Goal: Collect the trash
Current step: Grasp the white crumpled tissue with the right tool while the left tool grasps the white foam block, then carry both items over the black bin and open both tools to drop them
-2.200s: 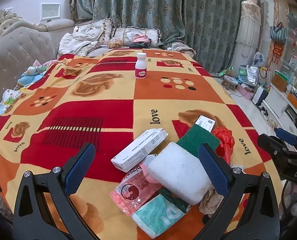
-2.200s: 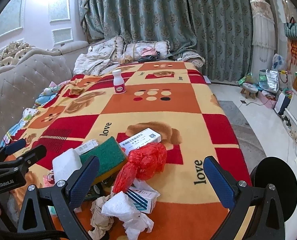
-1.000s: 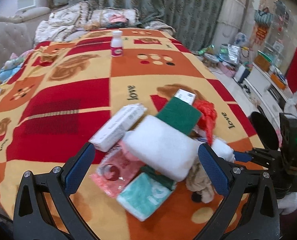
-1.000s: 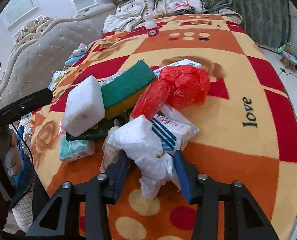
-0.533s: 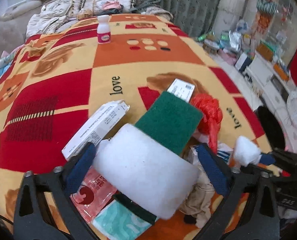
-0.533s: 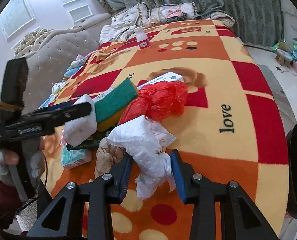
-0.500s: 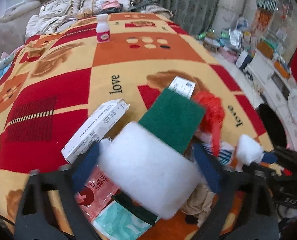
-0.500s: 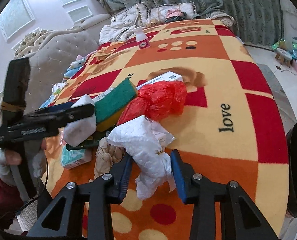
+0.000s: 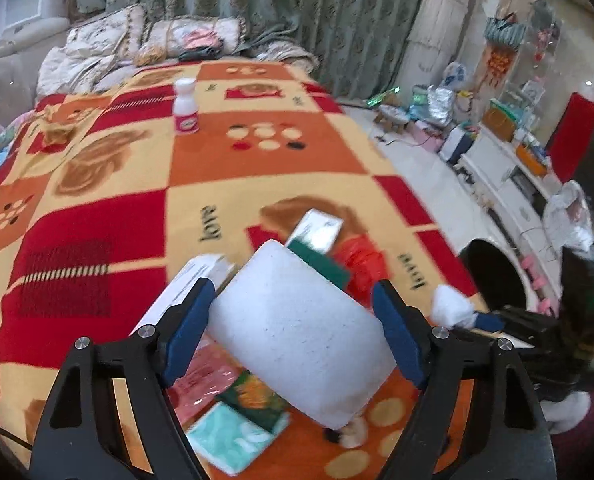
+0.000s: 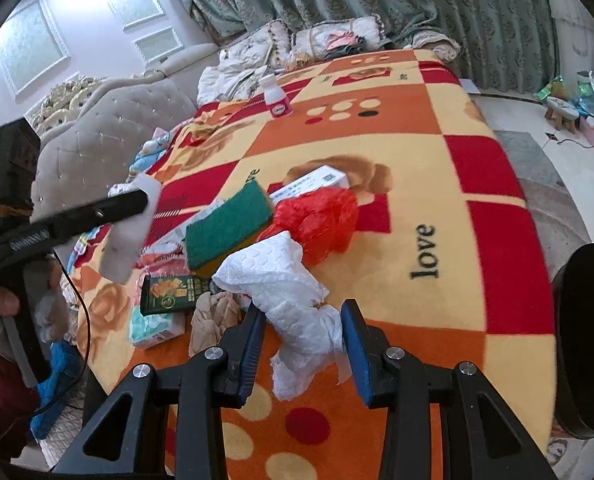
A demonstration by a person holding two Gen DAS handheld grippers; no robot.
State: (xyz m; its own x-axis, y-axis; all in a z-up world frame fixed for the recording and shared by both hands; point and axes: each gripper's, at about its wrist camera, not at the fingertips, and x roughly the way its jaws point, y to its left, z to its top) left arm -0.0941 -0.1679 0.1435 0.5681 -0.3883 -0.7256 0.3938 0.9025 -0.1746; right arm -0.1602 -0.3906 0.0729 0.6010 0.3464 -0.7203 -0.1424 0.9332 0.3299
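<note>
My left gripper is shut on a white foam block and holds it lifted above the trash pile; it also shows in the right wrist view. My right gripper is shut on a crumpled white paper towel, raised over the blanket; its white tip shows in the left wrist view. On the blanket lie a green scouring sponge, a red plastic bag, a white carton, a dark green packet, a teal tissue pack and brown crumpled paper.
A patterned red and orange blanket covers the bed. A white bottle stands far back. A black round bin stands at the right beside the bed, also in the left wrist view. Pillows and curtains lie behind. Cluttered floor at right.
My left gripper closed on the foam block and lifted it off the pile. My right gripper, shut on the paper towel, rose slightly with it.
</note>
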